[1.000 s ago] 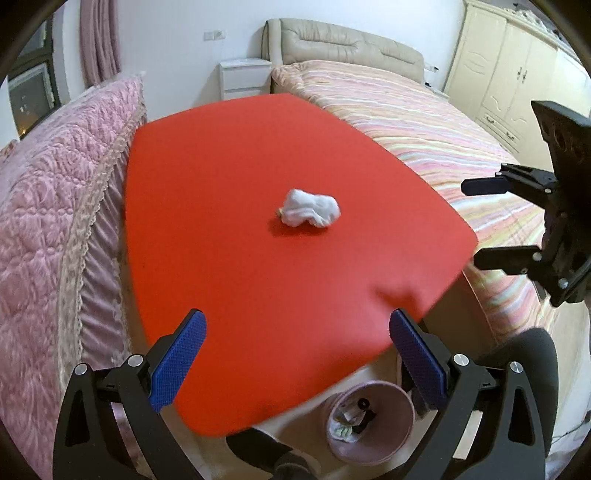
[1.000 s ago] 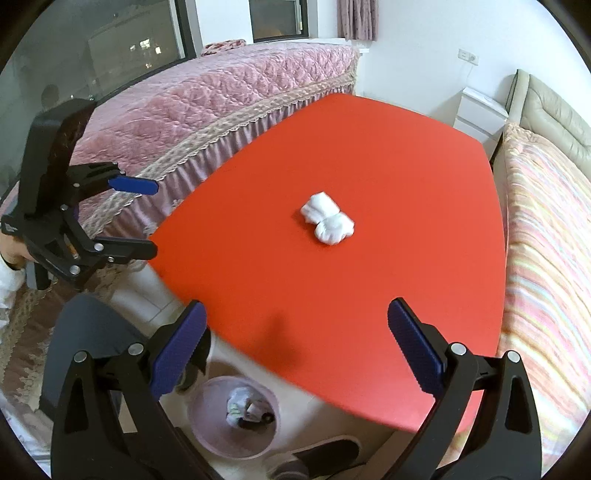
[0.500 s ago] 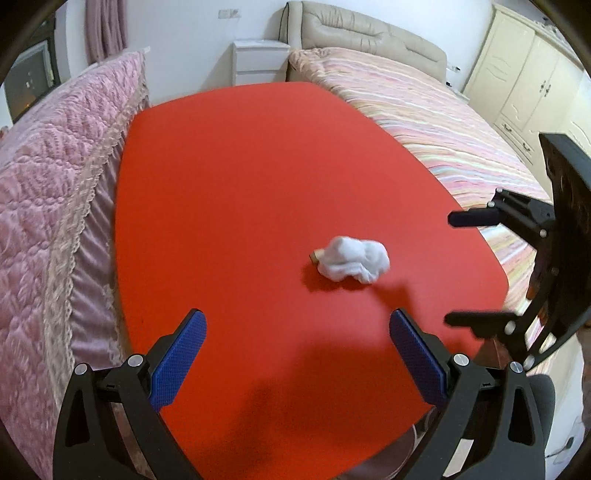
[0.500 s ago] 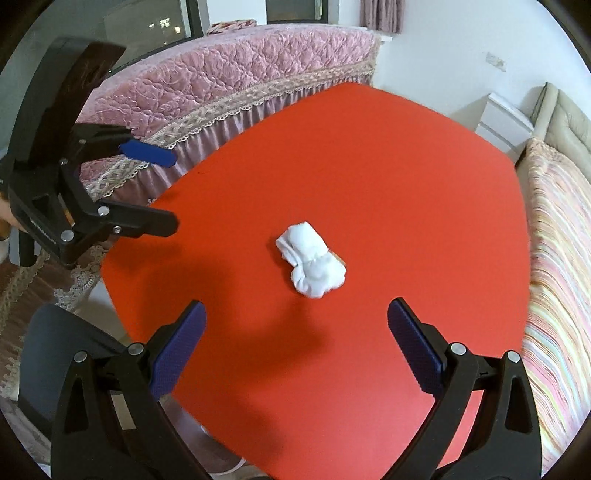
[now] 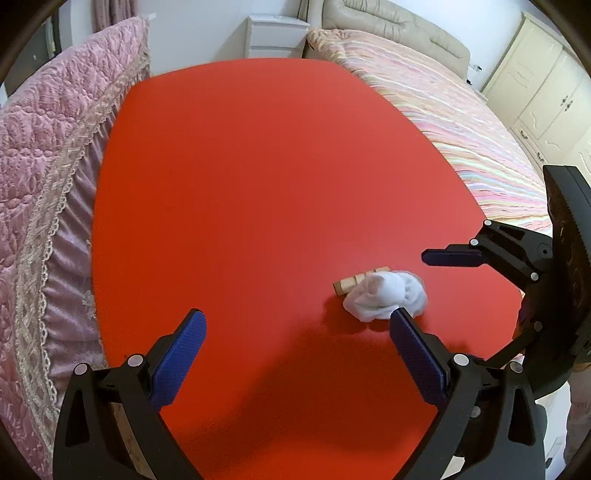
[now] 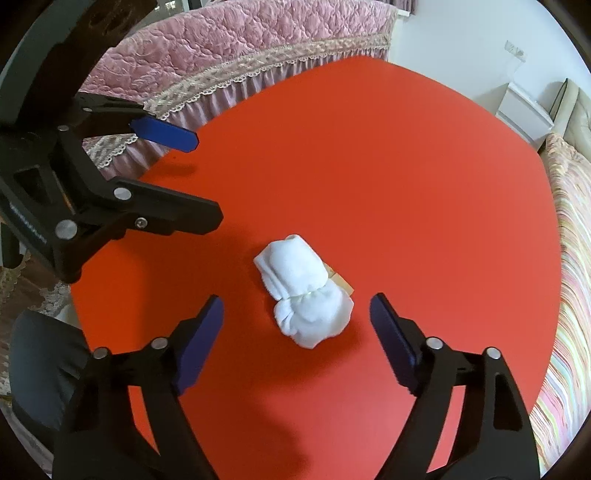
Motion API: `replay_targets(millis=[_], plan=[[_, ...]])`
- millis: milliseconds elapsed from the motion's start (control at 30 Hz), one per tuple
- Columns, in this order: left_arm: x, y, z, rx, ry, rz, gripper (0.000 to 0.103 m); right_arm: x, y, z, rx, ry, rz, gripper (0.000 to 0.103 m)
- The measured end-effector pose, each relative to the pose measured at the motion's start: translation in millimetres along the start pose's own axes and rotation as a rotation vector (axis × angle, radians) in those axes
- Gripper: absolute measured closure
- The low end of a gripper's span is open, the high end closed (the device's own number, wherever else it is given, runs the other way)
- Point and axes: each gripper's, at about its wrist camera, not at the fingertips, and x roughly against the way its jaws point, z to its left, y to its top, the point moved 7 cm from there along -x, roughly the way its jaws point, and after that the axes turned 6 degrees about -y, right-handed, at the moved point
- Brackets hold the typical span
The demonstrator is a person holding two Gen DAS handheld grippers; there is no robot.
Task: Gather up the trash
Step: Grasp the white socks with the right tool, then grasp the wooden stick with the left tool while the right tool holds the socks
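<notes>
A crumpled white wad (image 6: pixel 303 291) lies on the red table (image 6: pixel 406 166), with small tan blocks (image 6: pixel 341 282) tucked against its far side. My right gripper (image 6: pixel 295 301) hangs just above it, jaws closing, and the wad's near half lies between the blue pads, which do not touch it. In the left wrist view the wad (image 5: pixel 384 295) lies just beyond my left gripper's right fingertip (image 5: pixel 399 317), the tan blocks (image 5: pixel 345 286) at its left. The left gripper (image 5: pixel 295 317) is open, with only bare table (image 5: pixel 258 184) between its fingers. The right gripper (image 5: pixel 443 304) reaches in from the right.
A pink quilted bed (image 5: pixel 37 147) borders the table on the left and a striped bed (image 5: pixel 461 110) on the right. A white nightstand (image 5: pixel 277 33) and a cream wardrobe (image 5: pixel 546 74) stand behind. A dark seat (image 6: pixel 37 369) sits below the table's near edge.
Both grippers moved forward and down over the table towards the wad. The floor bin dropped out of view. The right gripper's jaws stand narrower than before.
</notes>
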Motion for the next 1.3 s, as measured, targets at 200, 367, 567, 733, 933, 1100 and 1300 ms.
replay_targets(millis=[200, 367, 567, 733, 933, 1100, 1300], plan=[[-3.3, 2.9, -1.3, 0.002, 0.002, 0.003, 0.008, -12.0, 2.1, -2.3, 0.006, 0.004, 0.020, 0.039], [-4.7, 5.2, -1.4, 0.001, 0.001, -0.002, 0.008, -19.1, -4.0, -5.0, 0.000, 0.017, 0.039, 0.061], [-4.7, 5.7, -2.9, -0.007, 0.003, -0.011, 0.008, -14.0, -9.6, -11.7, -0.025, 0.026, 0.028, 0.069], [-7.7, 6.6, -6.3, -0.033, 0.000, -0.014, 0.008, -6.8, -10.8, -24.5, -0.089, 0.033, 0.024, 0.070], [-14.7, 7.0, -10.5, -0.035, -0.011, -0.007, 0.008, 2.5, -7.3, -38.5, -0.154, 0.039, 0.006, 0.070], [-18.4, 6.7, -15.6, -0.044, -0.016, -0.003, 0.008, 11.5, -3.2, -45.8, -0.187, 0.052, -0.010, 0.070], [-19.8, 6.4, -22.2, -0.058, -0.020, -0.002, 0.008, 19.8, -1.7, -53.8, -0.217, 0.046, -0.026, 0.070]])
